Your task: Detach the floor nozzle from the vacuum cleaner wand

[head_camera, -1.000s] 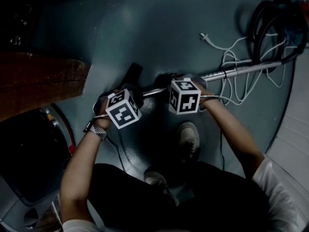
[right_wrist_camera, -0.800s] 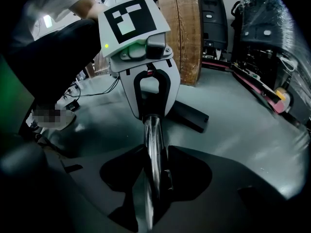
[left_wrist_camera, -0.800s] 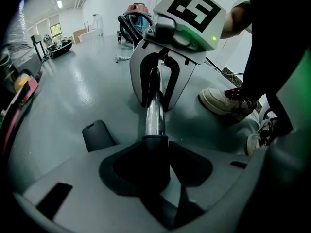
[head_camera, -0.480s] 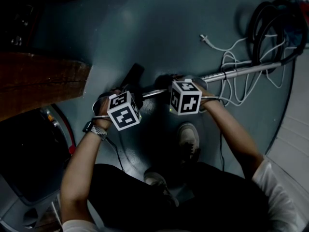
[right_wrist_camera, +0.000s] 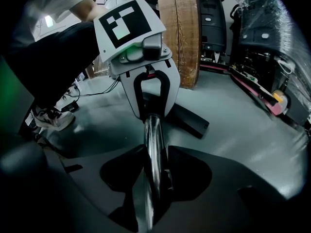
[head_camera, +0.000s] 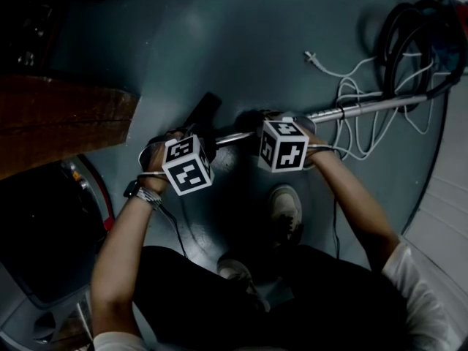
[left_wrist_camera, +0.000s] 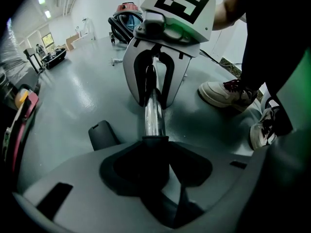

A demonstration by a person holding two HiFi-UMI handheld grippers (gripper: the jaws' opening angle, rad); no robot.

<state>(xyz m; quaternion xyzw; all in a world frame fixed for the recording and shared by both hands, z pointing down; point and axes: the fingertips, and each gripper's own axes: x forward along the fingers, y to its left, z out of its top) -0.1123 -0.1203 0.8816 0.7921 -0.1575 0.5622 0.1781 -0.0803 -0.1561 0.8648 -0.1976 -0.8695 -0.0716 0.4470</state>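
Head view: against the frame of a second ago, the marker cube on the left gripper (head_camera: 205, 142) presents a slightly turned face, so that gripper has rolled a little about its own axis. The black plastic floor nozzle (head_camera: 206, 108) beyond it has swung slightly. The right gripper (head_camera: 259, 129) and the chrome metal wand (head_camera: 365, 106) have not shifted. This reads as a twisting load applied at the joint, with the wand held as the fixed member. Separation is judged not yet achieved, since floor nozzle and wand lie in one unbroken line on the grey-blue floor (head_camera: 241, 42). Left gripper view: the jaws stand fairly wide but are clenched on the black collar of the floor nozzle (left_wrist_camera: 154, 152), at the point where the bright tube of the wand (left_wrist_camera: 153, 115) enters it. No gap shows between tube and collar. One end of the nozzle head lies flat on the floor at left. Right gripper view: the jaws grasp the wand (right_wrist_camera: 153, 144), which runs straight between them. Ahead, the left gripper (right_wrist_camera: 151, 108) sits on the far end of the tube, with the floor nozzle (right_wrist_camera: 192, 123) lying behind it.
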